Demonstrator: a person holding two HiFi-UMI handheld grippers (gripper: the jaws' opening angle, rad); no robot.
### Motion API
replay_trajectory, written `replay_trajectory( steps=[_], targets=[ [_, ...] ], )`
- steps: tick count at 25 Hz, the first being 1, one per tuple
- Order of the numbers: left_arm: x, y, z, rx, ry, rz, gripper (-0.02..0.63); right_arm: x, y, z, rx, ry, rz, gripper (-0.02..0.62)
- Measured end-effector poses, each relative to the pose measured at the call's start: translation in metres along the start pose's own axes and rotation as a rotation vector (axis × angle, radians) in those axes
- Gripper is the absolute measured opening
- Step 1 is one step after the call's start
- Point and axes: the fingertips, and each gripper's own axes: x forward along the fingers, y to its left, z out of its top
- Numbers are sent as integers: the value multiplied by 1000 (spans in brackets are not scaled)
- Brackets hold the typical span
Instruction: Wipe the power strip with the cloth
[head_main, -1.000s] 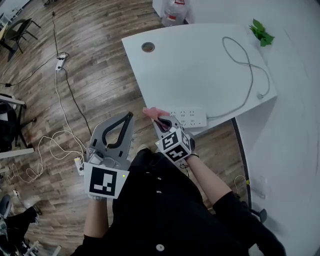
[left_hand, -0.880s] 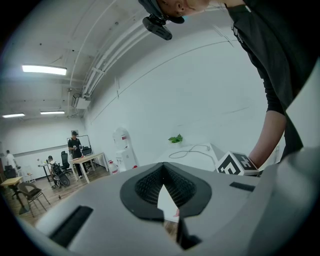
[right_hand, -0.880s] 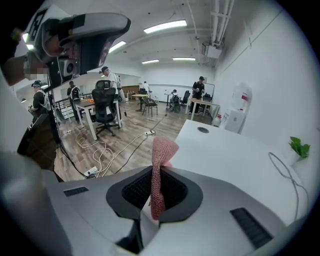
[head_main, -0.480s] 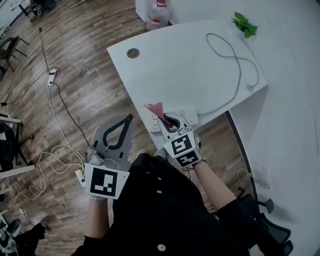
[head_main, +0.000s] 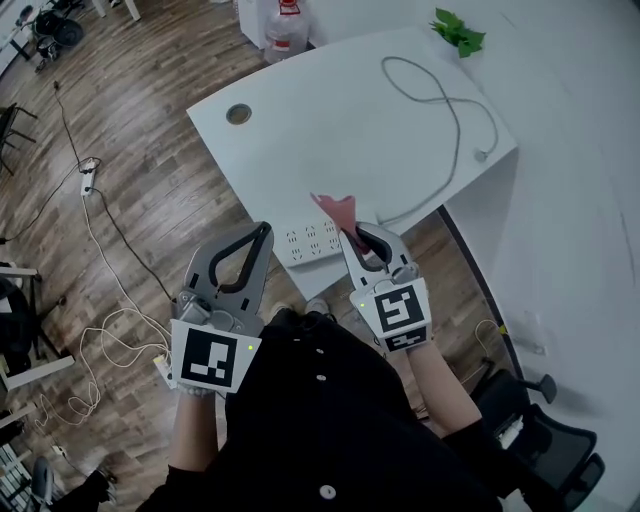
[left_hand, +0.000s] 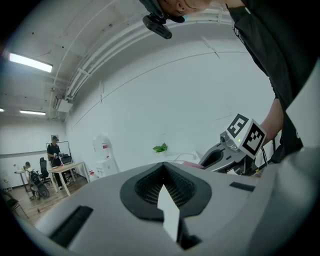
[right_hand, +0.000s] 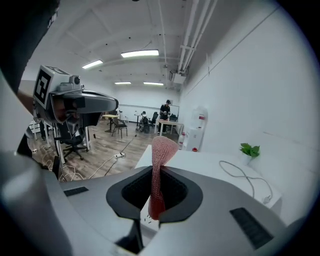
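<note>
1. The right gripper (head_main: 350, 230) had its jaws clamped on the pink cloth (head_main: 333, 207), which stuck out past the tips. The left gripper (head_main: 262, 232) hung off the tabletop (head_main: 330, 130), jaws closed on nothing.
2. The power strip (head_main: 310, 243) lay sockets-up at the tabletop's near edge, just beside the right gripper's tips. Whether the cloth touched it could not be told.
3. Nothing steadied the strip, so a wiping stroke toward the person would likely have slid it off the edge.
4. Only a narrow fold was pinched, so dragging might have pulled the cloth free.
5. The strip's grey cord (head_main: 455, 120) looped across the tabletop and might have tugged the strip askew.
6. A plant (head_main: 458, 30) and a round cable hole (head_main: 238, 114) sat well apart; nothing blocked the strip.
</note>
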Motion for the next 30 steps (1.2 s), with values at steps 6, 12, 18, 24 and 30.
replay_trajectory(
  steps=[6,12,18,24,30],
  targets=[
    [16,-2,8,20,-27,-37,11,-22,-21,7,28,-22,-71,57],
    [20,-2,11,26,-34,-55,11,-28,-30,7,41,-22,-101,57],
    [23,-4,12,25,-32,-64,11,-29,-29,13,35,-35,-107,57],
    [24,-4,13,30,-37,-65,11,-28,-29,19,30,-49,-104,57],
    [27,-4,13,36,-40,-71,11,-26,-29,21,30,-52,-100,57]
  ],
)
